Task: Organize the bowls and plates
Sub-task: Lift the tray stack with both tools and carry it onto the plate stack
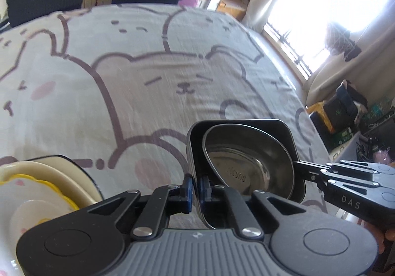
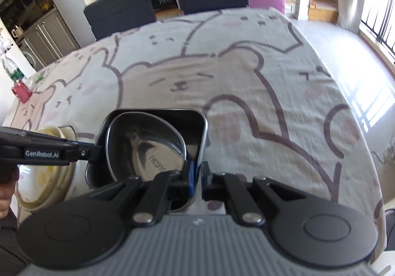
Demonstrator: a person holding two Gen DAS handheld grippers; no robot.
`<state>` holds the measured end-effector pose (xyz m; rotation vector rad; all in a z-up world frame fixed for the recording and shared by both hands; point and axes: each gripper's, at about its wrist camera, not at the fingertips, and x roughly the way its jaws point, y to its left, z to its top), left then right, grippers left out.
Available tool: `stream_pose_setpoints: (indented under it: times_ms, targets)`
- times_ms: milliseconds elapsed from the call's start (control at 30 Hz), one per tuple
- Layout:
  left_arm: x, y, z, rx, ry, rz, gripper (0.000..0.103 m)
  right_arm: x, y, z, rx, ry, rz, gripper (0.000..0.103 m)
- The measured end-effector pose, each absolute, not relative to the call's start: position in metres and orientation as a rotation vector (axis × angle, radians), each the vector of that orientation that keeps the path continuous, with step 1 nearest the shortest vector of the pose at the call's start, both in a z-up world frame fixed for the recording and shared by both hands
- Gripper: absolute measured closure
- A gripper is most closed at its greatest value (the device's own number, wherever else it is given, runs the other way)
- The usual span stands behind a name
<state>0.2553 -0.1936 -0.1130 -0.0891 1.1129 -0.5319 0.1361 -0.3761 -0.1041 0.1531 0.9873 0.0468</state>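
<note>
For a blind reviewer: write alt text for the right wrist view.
Two claws hold a dark square dish with a steel bowl inside: the right claw grips its near right wall, the left claw its left edge. Below lies a bear-print tablecloth; cream plates are stacked at left.

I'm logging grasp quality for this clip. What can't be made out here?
- Near wall of the black square dish: both views, hidden behind each gripper body.
- Stamped text in the steel bowl: too blurred to read.
- Cream plate stack: left wrist view, cut by the edge; right wrist view, crossed by the left gripper.
</note>
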Motion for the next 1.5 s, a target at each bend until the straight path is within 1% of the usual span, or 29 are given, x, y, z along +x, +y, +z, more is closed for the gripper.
stream_pose_setpoints:
  times_ms: [300,600,800,1133,1500]
  targets:
    - [0.237,-0.140,-0.076,-0.147,1.021,-0.474,0.098,0.129,-0.340,-0.074,0.160,0.889,0.113,0.097]
    - [0.221,-0.072,-0.064,-0.206,0.983,-0.392,0.099,0.128,-0.280,-0.058,0.170,0.831,0.211,0.096]
    - [0.211,-0.029,-0.063,-0.226,0.973,-0.336,0.099,0.135,-0.234,-0.061,0.144,0.841,0.244,0.096]
    - [0.208,0.022,-0.081,-0.248,1.011,-0.275,0.099,0.148,-0.186,-0.083,0.088,0.924,0.296,0.095]
    - [0.211,0.036,-0.096,-0.238,1.046,-0.262,0.099,0.156,-0.158,-0.095,0.024,0.987,0.308,0.095]
